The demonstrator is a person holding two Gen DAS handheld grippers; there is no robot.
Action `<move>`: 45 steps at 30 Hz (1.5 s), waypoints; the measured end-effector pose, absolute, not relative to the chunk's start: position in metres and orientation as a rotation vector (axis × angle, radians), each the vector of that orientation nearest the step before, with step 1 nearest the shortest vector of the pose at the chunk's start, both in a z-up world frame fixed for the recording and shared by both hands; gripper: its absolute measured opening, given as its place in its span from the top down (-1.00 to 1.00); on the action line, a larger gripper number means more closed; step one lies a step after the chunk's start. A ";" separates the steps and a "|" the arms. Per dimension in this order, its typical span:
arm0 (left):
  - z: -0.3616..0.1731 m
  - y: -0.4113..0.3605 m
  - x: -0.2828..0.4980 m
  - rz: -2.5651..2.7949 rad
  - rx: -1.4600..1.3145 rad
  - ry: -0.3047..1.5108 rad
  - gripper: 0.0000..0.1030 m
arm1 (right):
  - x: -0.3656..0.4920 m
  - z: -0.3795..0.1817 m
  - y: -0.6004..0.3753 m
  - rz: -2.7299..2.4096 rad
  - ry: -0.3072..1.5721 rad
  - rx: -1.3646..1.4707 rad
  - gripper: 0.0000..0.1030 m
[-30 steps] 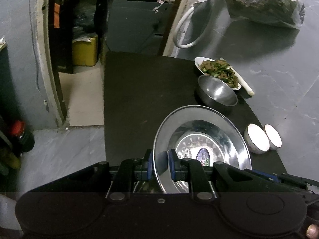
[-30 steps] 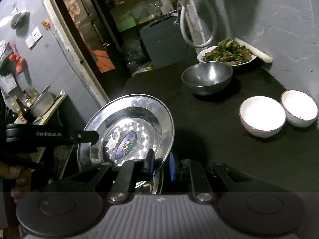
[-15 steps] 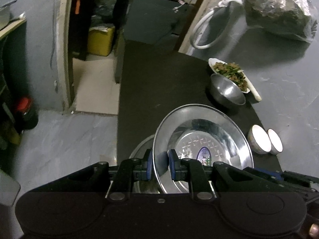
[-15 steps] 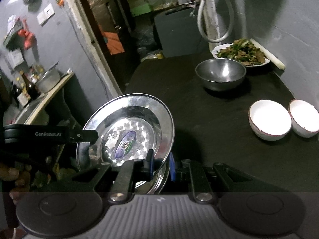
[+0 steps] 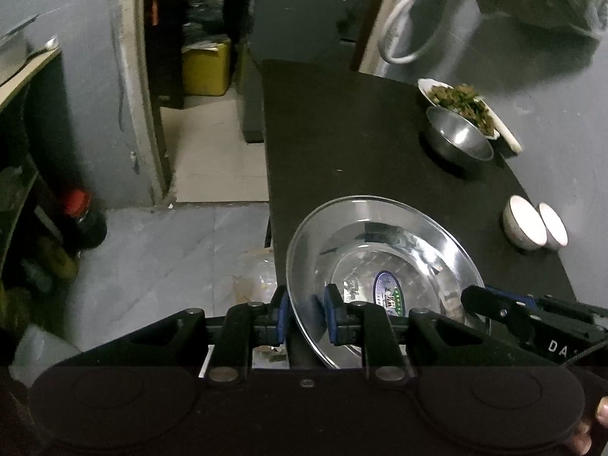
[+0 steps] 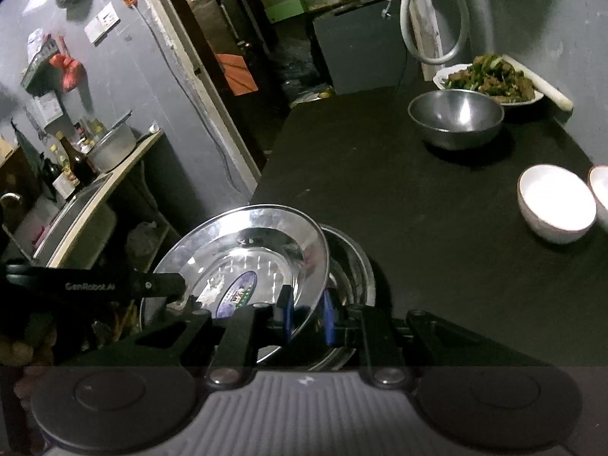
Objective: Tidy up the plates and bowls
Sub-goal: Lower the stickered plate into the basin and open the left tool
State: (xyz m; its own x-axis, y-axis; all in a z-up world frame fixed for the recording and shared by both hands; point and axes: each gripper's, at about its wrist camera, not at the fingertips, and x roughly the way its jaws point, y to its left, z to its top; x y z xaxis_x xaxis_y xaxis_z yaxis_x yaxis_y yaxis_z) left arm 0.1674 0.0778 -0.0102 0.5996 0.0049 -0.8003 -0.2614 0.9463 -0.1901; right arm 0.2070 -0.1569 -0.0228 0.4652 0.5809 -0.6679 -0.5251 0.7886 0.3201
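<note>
Steel plate (image 5: pixel 383 262) | gripped by both hand-held grippers, left (image 5: pixel 306 314), right (image 6: pixel 307 313) | over black table (image 6: pixel 399 197) | grey walls

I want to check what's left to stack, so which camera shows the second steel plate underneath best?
Right wrist view: the lower steel plate shows beside and under the held steel plate. Left wrist view shows almost nothing of it.

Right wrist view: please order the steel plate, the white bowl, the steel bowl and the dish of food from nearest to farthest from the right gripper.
1. Steel plate, its rim between the right gripper fingers, lower left.
2. White bowl, right side of the table.
3. Steel bowl, farther back.
4. Dish of food, just behind the steel bowl, by the wall.
</note>
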 end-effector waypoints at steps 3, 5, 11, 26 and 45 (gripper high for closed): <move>-0.015 0.082 0.174 0.112 -0.285 0.935 0.58 | 0.207 -0.026 -0.153 0.654 0.850 0.086 0.62; -0.018 0.082 0.178 0.082 -0.270 0.936 0.57 | 0.206 -0.028 -0.152 0.625 0.854 0.088 0.62; -0.029 0.081 0.184 0.012 -0.262 0.934 0.57 | 0.195 -0.029 -0.148 0.541 0.863 0.070 0.61; -0.033 0.075 0.190 -0.043 -0.181 0.926 0.56 | 0.176 -0.027 -0.135 0.432 0.882 -0.010 0.59; -0.034 0.066 0.196 -0.034 -0.097 0.946 0.48 | 0.175 -0.027 -0.125 0.417 0.894 -0.049 0.58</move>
